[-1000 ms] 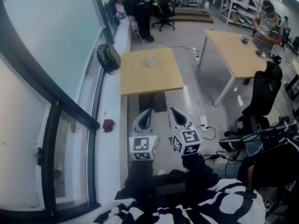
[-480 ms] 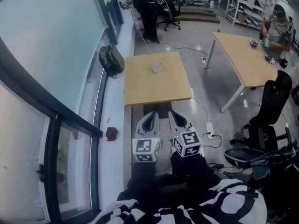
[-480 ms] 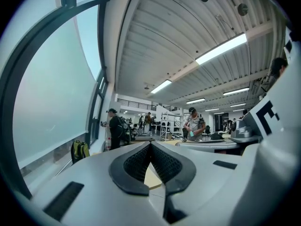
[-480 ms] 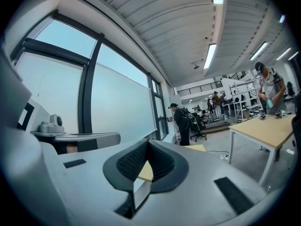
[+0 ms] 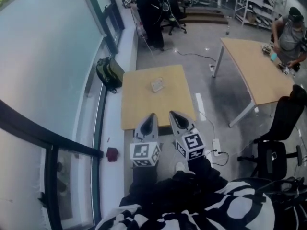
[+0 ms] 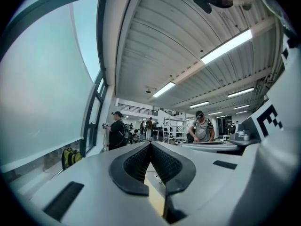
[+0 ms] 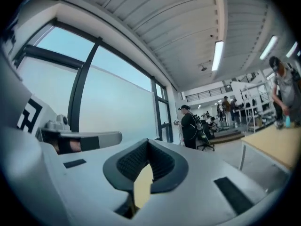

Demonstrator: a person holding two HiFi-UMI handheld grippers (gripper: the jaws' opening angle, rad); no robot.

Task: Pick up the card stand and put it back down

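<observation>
The card stand (image 5: 158,84) is a small clear holder standing near the middle of a small wooden table (image 5: 139,109) in the head view. My left gripper (image 5: 150,117) and my right gripper (image 5: 173,115) hover side by side at the table's near edge, well short of the stand. In the left gripper view the left gripper (image 6: 150,145) has its jaws pressed together with nothing between them. The right gripper (image 7: 147,142) in its own view is shut the same way and holds nothing. Both point up and forward into the room.
A window wall and a sill run along the left, with a green backpack (image 5: 108,73) and a small red object (image 5: 112,154) on it. A person in black (image 5: 151,11) stands beyond the table. A larger table (image 5: 259,75), an office chair (image 5: 280,128) and a power strip (image 5: 216,147) lie to the right.
The view has advanced toward the small table, which now lies right in front of both grippers. Both grippers stayed shut and side by side.
</observation>
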